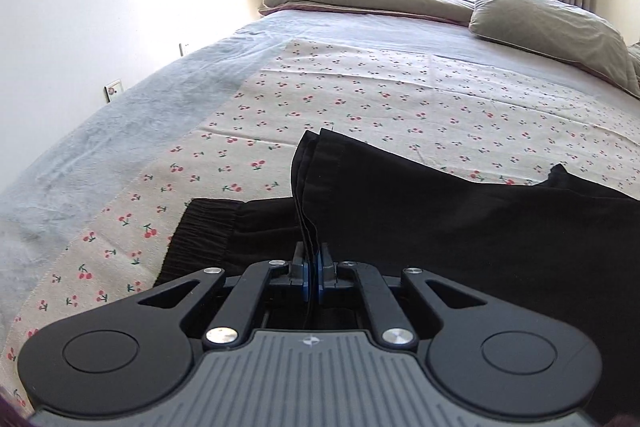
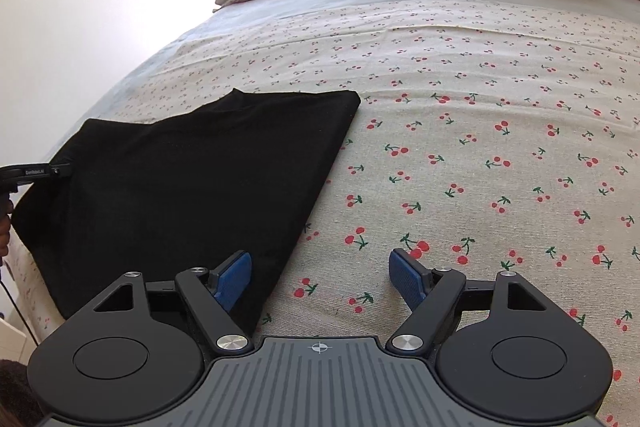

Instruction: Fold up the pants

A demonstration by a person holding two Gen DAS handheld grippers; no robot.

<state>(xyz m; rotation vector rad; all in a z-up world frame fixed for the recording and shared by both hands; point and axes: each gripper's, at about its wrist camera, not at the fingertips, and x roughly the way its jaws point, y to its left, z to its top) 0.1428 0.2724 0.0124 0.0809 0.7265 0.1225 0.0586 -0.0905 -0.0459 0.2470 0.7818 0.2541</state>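
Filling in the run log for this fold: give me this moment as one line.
left gripper: shut on pants hem, lifted | right gripper: open, empty, over cherry-print cloth | stage: fold under way

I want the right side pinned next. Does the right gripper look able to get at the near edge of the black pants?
Probably yes: the right gripper is open just above the black pants, whose near edge lies uncovered between its jaws.

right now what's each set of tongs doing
left tongs: closed on the hem of the black pants
right tongs: open, holding nothing
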